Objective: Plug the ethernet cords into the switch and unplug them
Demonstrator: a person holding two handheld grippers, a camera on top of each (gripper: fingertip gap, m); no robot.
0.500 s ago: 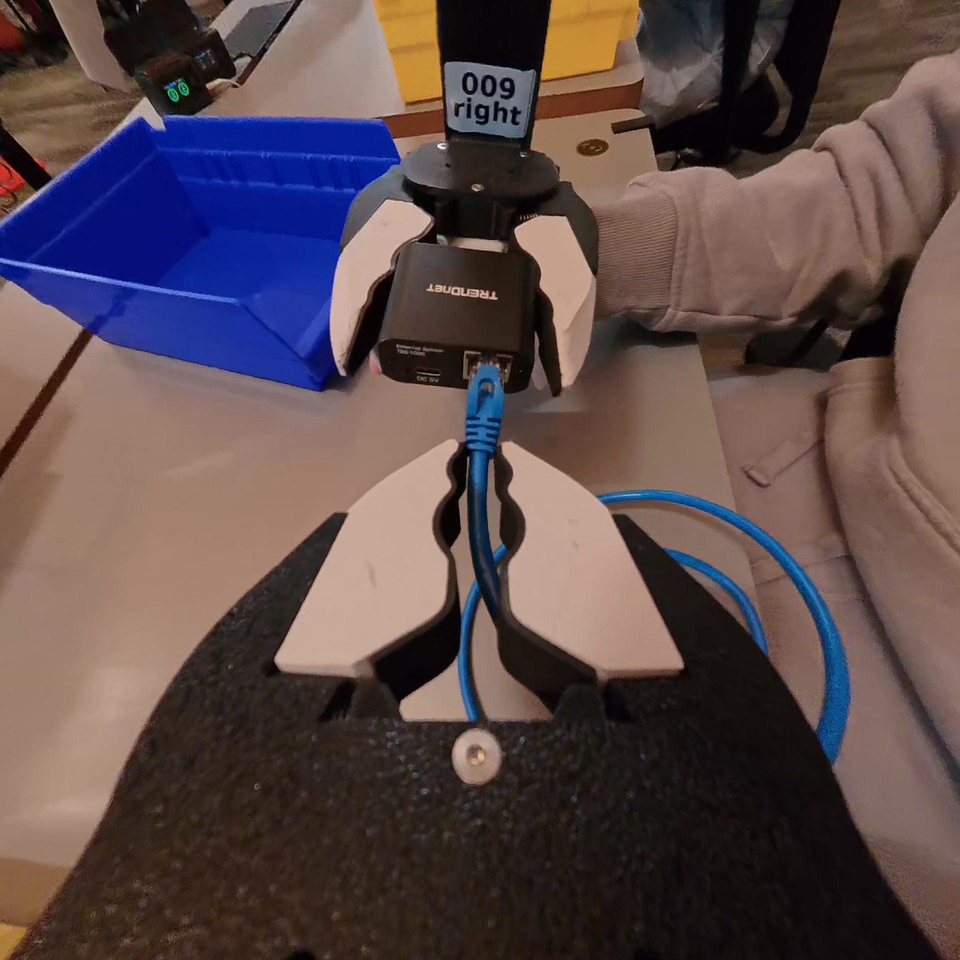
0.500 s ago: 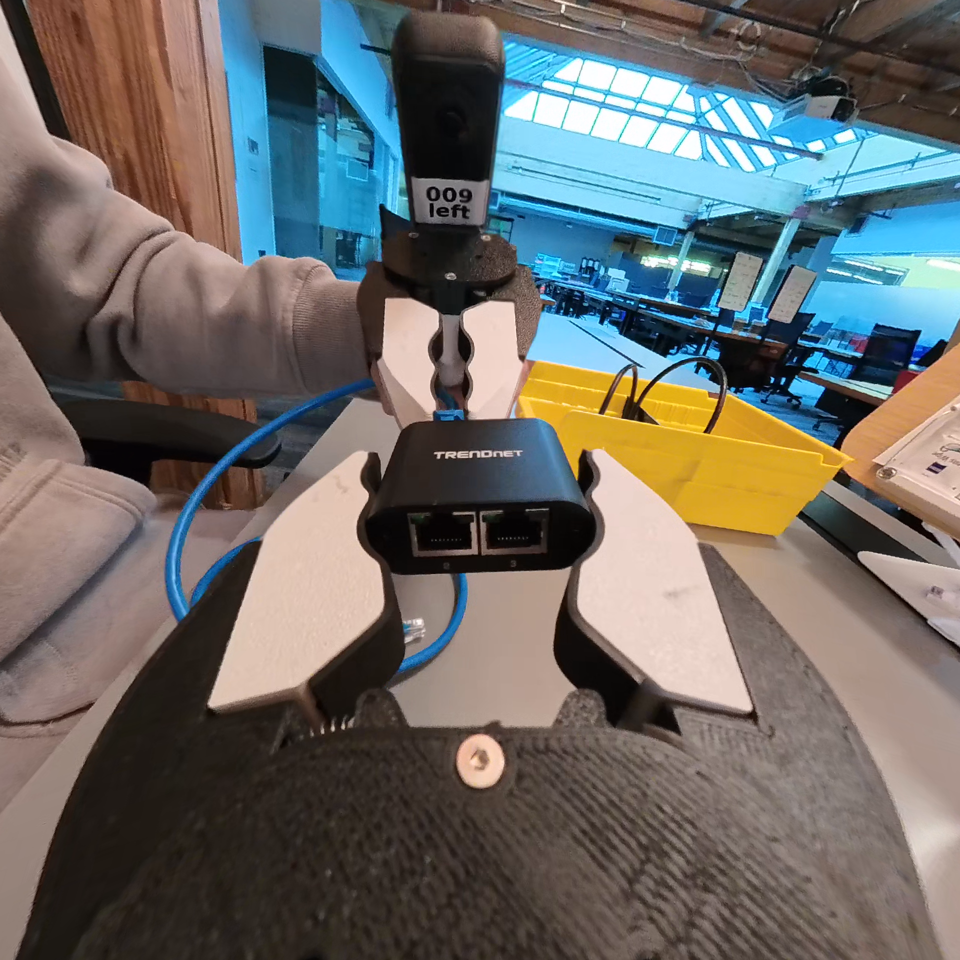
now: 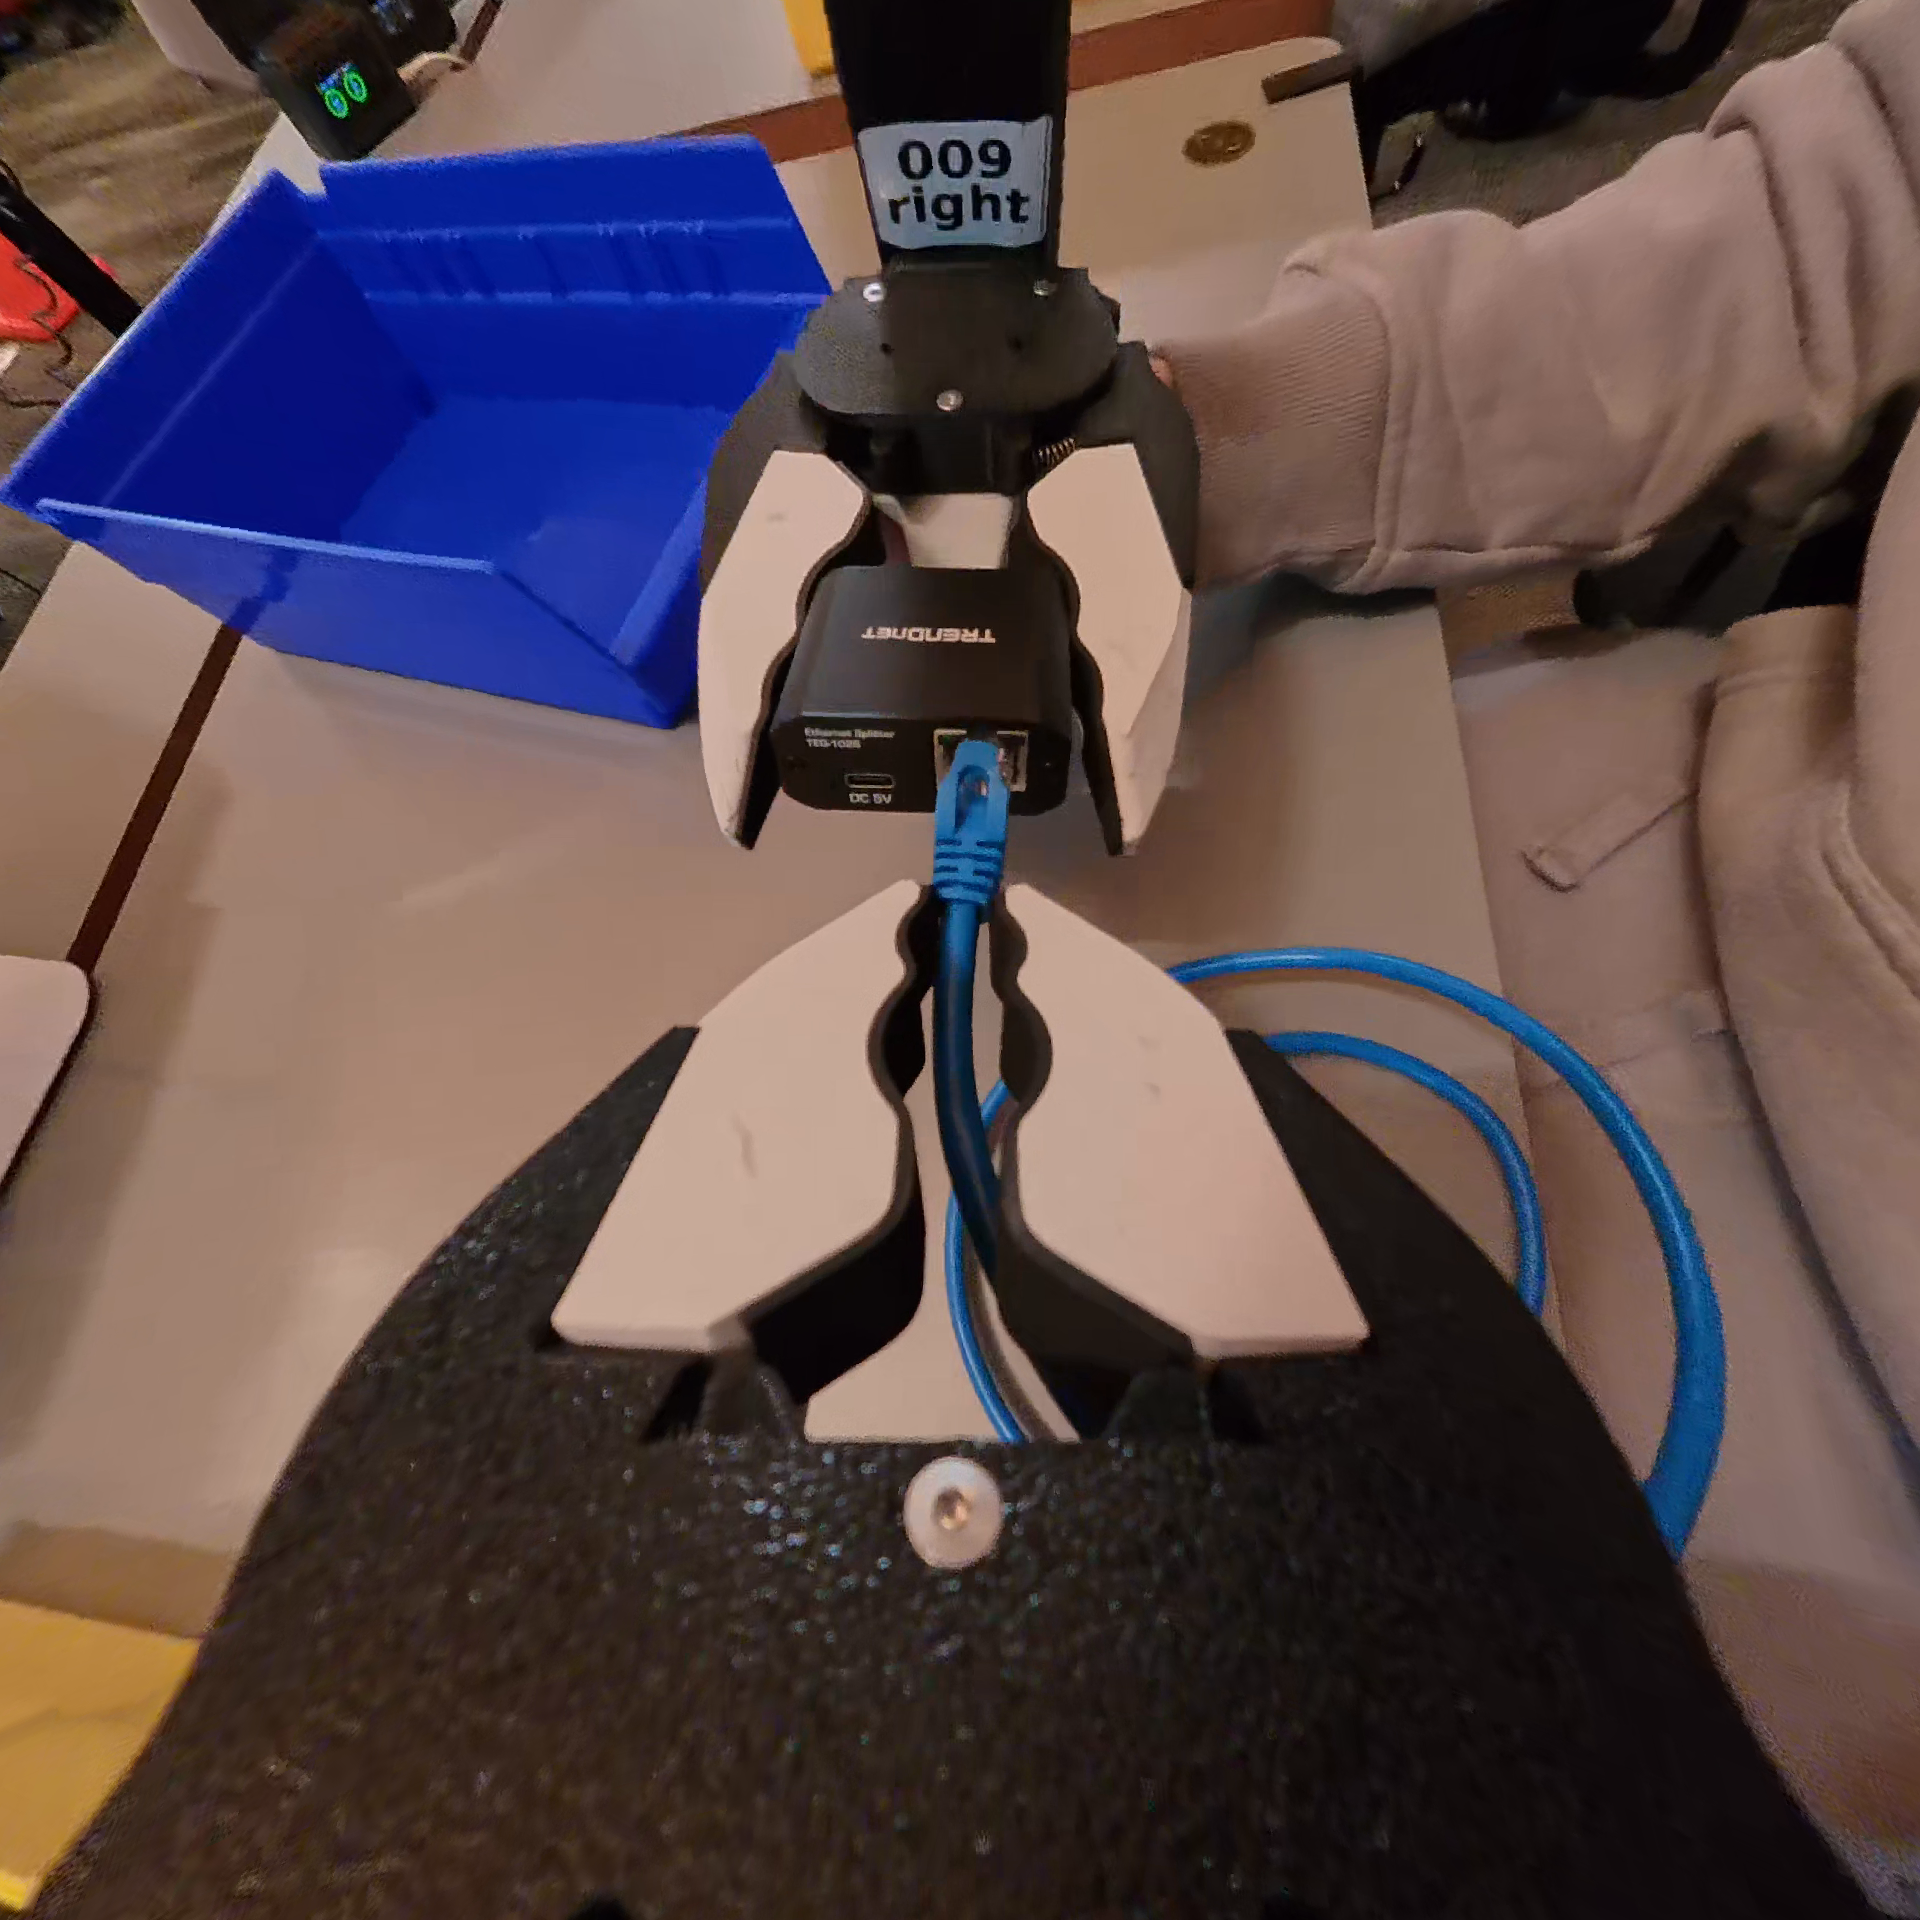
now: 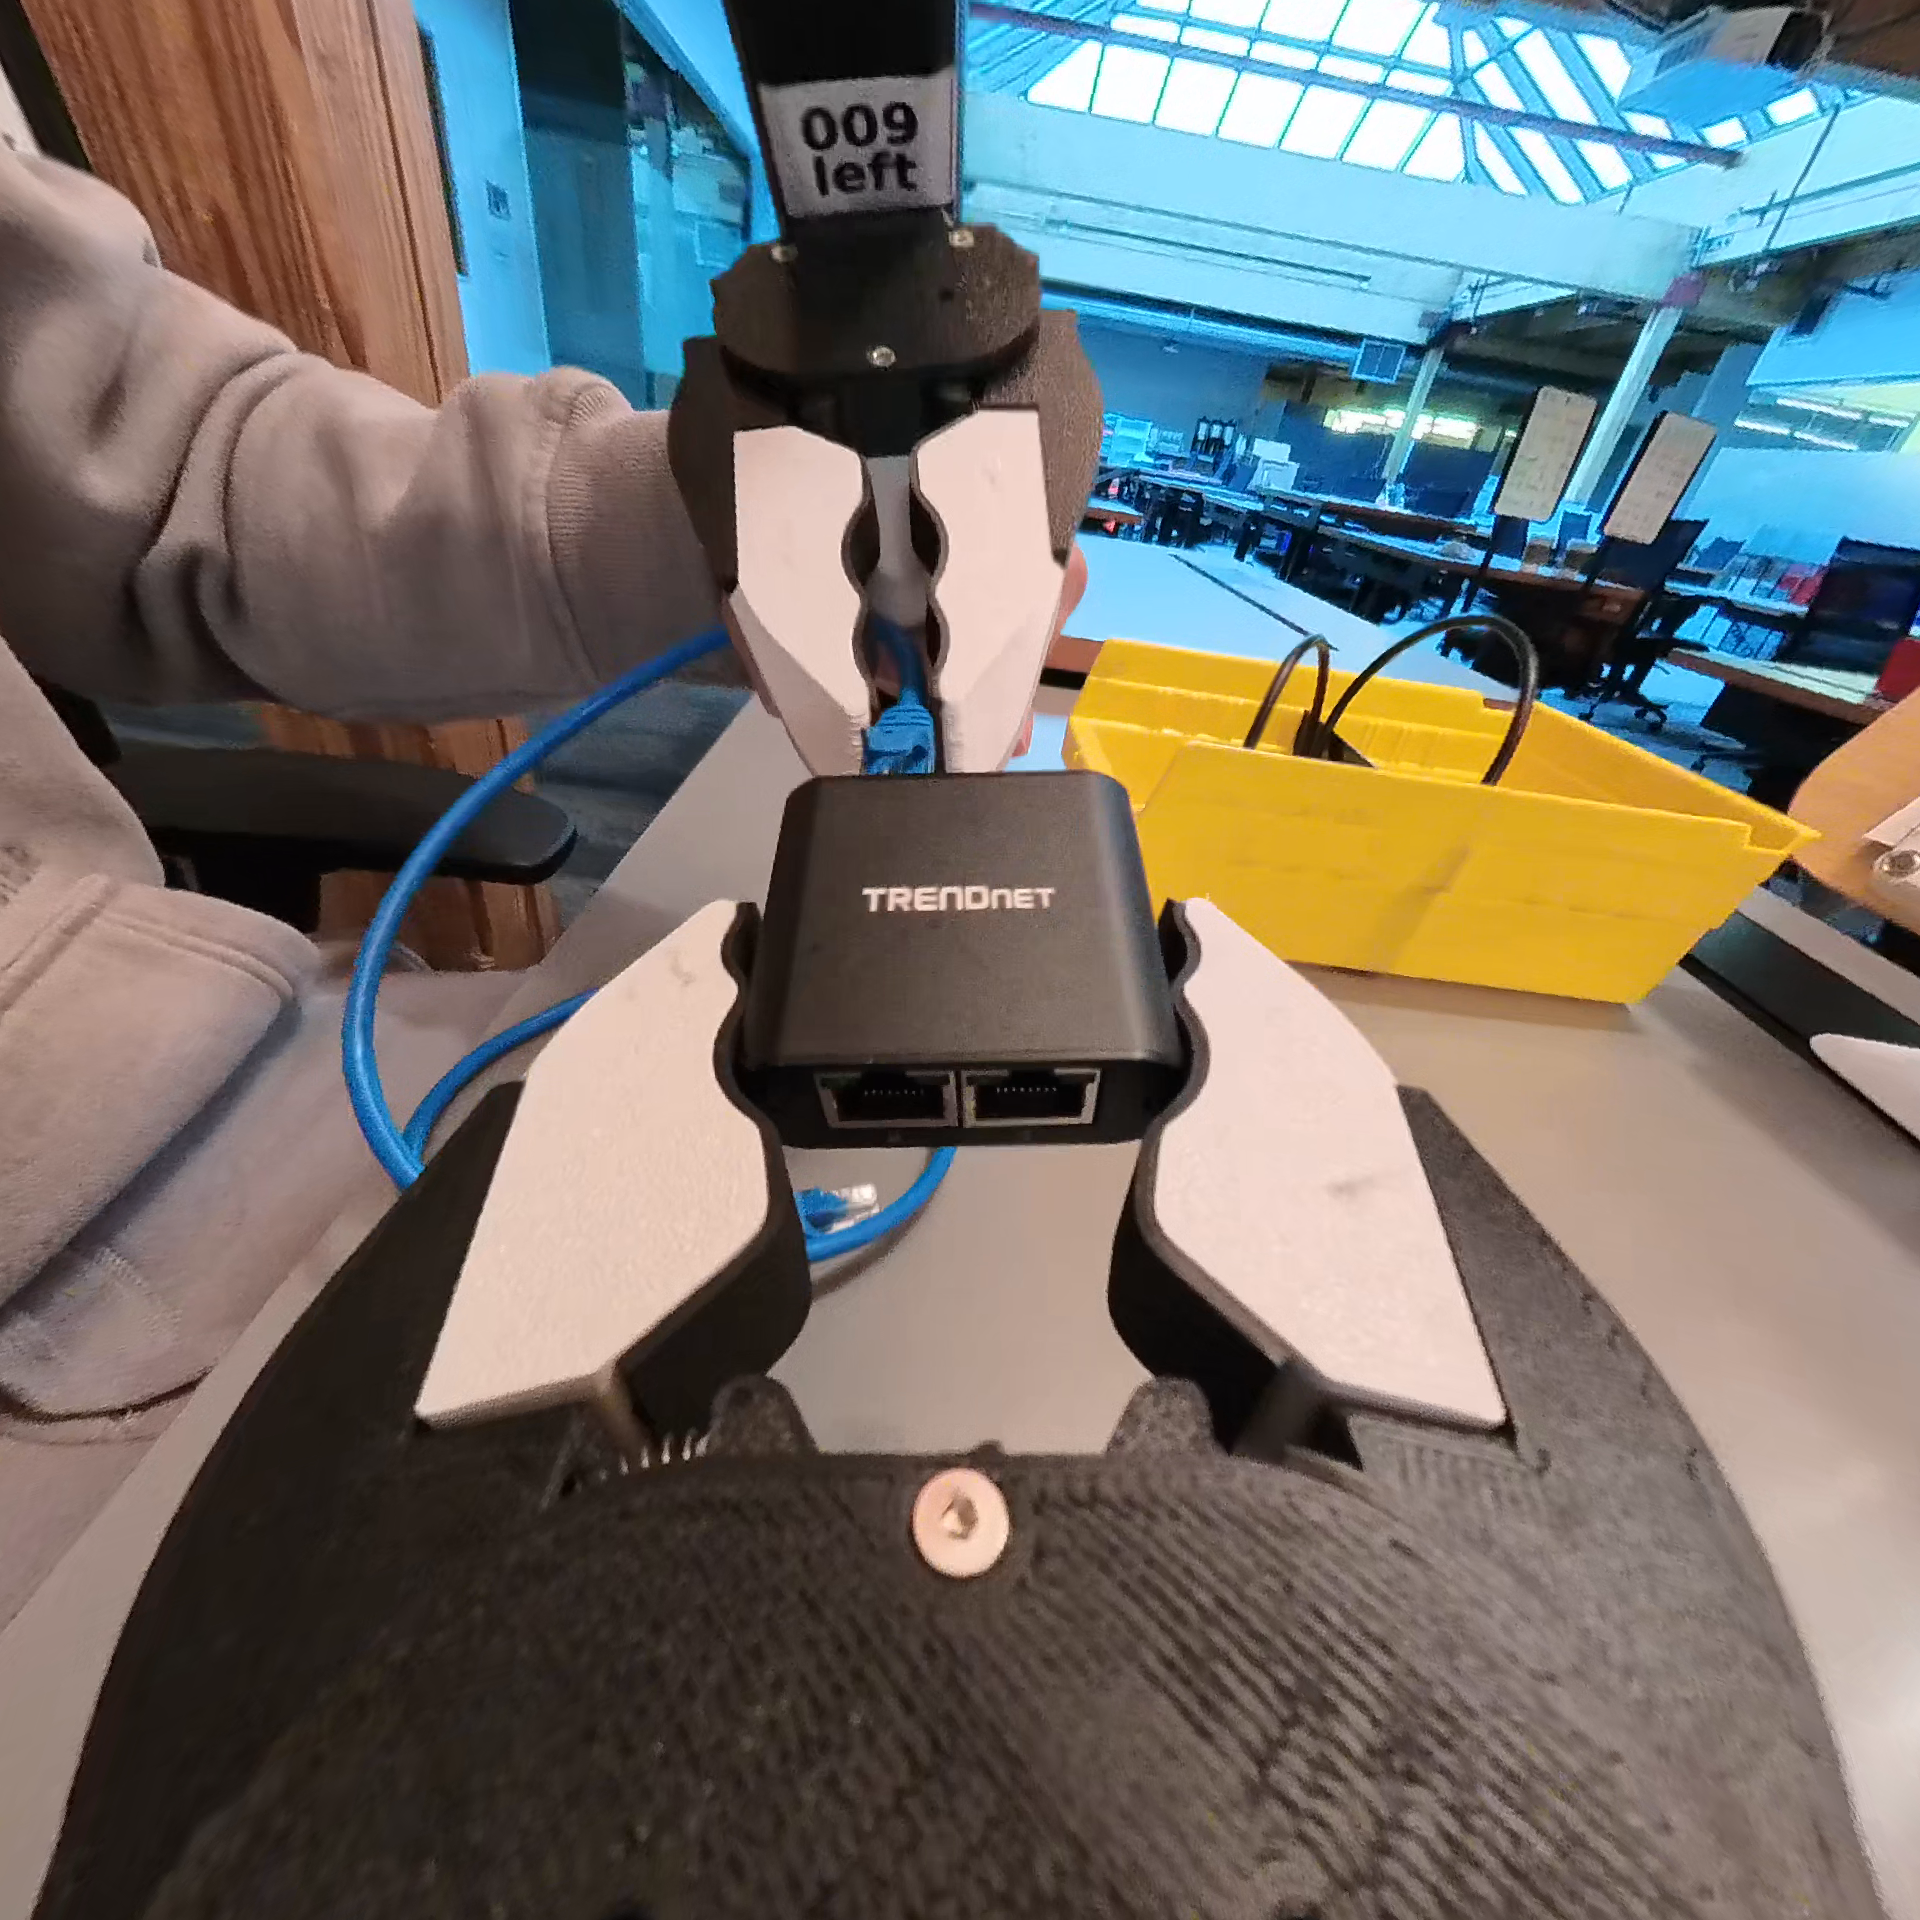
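Left gripper (image 3: 961,914): I am pinching the blue ethernet cord (image 3: 961,1049) just behind its plug, fingers nearly together.
Right gripper (image 4: 956,1029): I am clamping the black switch (image 4: 956,935) by its sides, above the grey table (image 3: 416,935).
Plug (image 3: 968,821): sitting in the switch's port; how deep, I cannot tell.
Cord slack: looping beside me on the table.
Bins: blue bin (image 3: 416,436), yellow bin (image 4: 1455,862).
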